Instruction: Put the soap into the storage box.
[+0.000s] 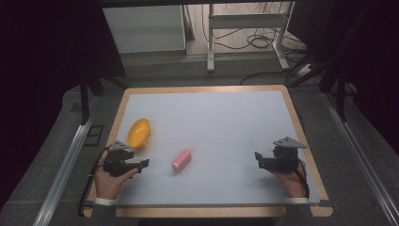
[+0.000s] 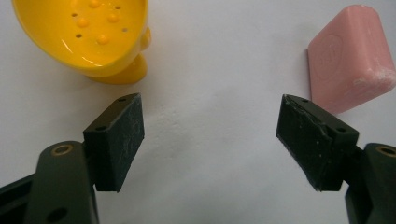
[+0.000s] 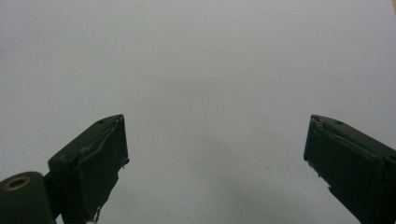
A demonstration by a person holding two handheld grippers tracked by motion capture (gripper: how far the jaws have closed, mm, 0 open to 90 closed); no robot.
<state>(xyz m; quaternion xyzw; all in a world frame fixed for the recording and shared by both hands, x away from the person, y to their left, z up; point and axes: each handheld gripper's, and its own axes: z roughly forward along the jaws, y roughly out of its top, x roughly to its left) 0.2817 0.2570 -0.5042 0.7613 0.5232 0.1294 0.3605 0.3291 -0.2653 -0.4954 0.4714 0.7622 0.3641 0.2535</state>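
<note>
Two grippers rest low over the counter (image 1: 226,122), one at each near corner, and both stand with jaws spread wide and nothing between them. The left gripper (image 1: 141,165) sits at the near left, held in the person's left hand (image 1: 109,181); in its own view (image 2: 210,135) bare counter lies between its jaws. The soap (image 1: 181,160), a pink bar, lies flat on the counter just beyond and to the right of this gripper, near but not touching; in the left gripper view it shows just past the right jaw's tip (image 2: 351,56), with a stamped face up and a whitish scuff on one corner. The dish (image 1: 139,133), a yellow oval with small holes and bumps inside, stands on little feet left of the soap and just beyond the left gripper (image 2: 86,35), ahead of the left jaw. Nothing lies between soap and gripper. The right gripper (image 1: 259,159), in the right hand (image 1: 291,181), sits well apart from the soap on its right, and its own view (image 3: 215,154) looks down on bare counter.
</note>
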